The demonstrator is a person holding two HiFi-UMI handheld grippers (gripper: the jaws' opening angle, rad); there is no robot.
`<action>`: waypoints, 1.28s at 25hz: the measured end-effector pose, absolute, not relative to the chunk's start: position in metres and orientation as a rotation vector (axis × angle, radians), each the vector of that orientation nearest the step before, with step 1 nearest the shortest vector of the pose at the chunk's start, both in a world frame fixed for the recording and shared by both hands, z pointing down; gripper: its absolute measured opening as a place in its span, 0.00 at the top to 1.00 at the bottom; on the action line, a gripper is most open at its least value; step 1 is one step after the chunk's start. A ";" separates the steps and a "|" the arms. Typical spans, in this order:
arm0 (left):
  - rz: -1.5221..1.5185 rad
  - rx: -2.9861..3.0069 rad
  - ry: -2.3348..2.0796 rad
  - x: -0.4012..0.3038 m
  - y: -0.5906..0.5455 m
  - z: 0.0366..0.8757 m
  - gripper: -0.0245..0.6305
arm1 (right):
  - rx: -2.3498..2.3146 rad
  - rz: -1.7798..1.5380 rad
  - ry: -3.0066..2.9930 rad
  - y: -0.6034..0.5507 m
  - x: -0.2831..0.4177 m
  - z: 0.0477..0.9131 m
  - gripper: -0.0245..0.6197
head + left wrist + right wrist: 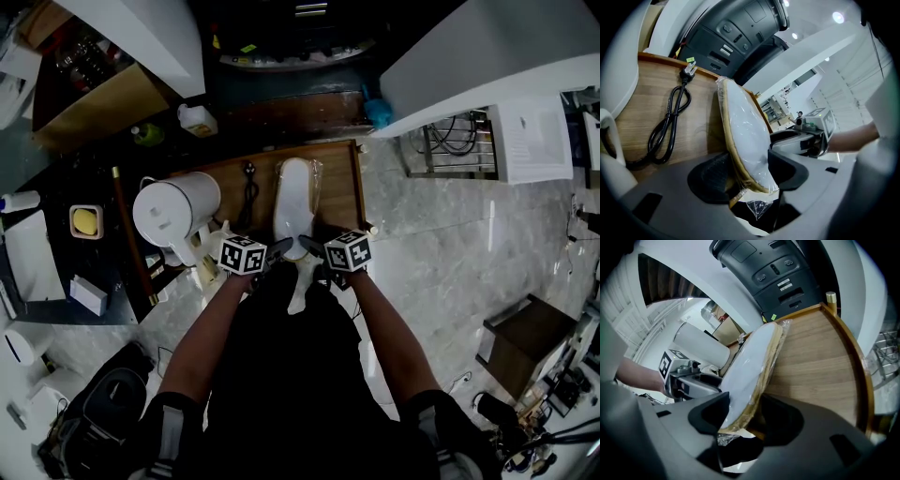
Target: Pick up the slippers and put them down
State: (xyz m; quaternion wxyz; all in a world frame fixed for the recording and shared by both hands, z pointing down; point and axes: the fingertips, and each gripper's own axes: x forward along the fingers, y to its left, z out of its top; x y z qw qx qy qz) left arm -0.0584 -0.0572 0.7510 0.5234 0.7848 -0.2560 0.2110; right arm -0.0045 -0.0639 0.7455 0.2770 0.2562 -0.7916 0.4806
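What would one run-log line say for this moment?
left gripper: clamped on wrapped slippers | right gripper: clamped on them too | wrapped slippers: over wooden table | stage: grasp

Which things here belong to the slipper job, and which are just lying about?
Part of the job:
- wrapped slippers
- left hand-held gripper and right hand-held gripper, both clamped on the pack's near end
- wooden table under the pack

Just lying about:
- white kettle
- black power cord
- white bottle
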 end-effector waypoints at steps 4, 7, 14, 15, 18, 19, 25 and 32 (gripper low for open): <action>0.493 1.913 -0.617 -0.056 -0.058 0.740 0.56 | 0.694 1.281 -2.149 -0.063 -0.002 0.739 0.62; 0.474 1.939 -0.617 -0.056 -0.057 0.729 0.56 | 0.698 1.257 -2.176 -0.063 -0.001 0.727 0.62; 0.416 1.986 -0.647 -0.056 -0.056 0.700 0.56 | 0.735 1.210 -2.255 -0.065 -0.001 0.690 0.62; 0.408 1.992 -0.653 -0.056 -0.056 0.696 0.56 | 0.737 1.198 -2.262 -0.065 -0.001 0.686 0.62; 0.386 2.013 -0.672 -0.056 -0.055 0.684 0.56 | 0.734 1.163 -2.281 -0.065 -0.001 0.675 0.62; 0.378 2.018 -0.679 -0.056 -0.055 0.680 0.56 | 0.731 1.156 -2.288 -0.064 -0.001 0.671 0.62; 0.329 2.041 -0.718 -0.056 -0.048 0.653 0.56 | 0.713 1.069 -2.353 -0.059 -0.002 0.642 0.62; 0.258 2.103 -0.747 -0.057 -0.047 0.611 0.56 | 0.732 1.002 -2.450 -0.058 -0.002 0.600 0.62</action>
